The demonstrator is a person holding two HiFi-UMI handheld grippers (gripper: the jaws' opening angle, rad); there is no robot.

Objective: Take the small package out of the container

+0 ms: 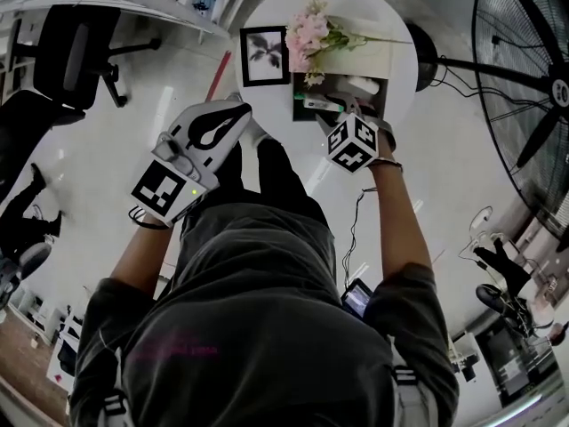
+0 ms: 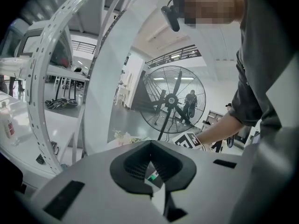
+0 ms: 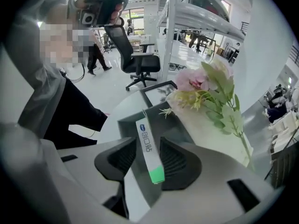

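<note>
**Jaws spread around the package**

We are holding the right gripper (image 3: 149, 164) released, its jaws standing apart with the package (image 3: 145, 141) between them, unclamped. The package is leaning on end against the container (image 3: 127, 127) wall, at the centre of the right gripper view, with flowers (image 3: 205, 90) just beside it at upper right. We are holding the left gripper (image 2: 150, 168) clenched on nothing, at the head view's left.

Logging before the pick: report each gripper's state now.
Left gripper: shut, empty.
Right gripper: open, with the small package between its jaws, not gripped.
</note>
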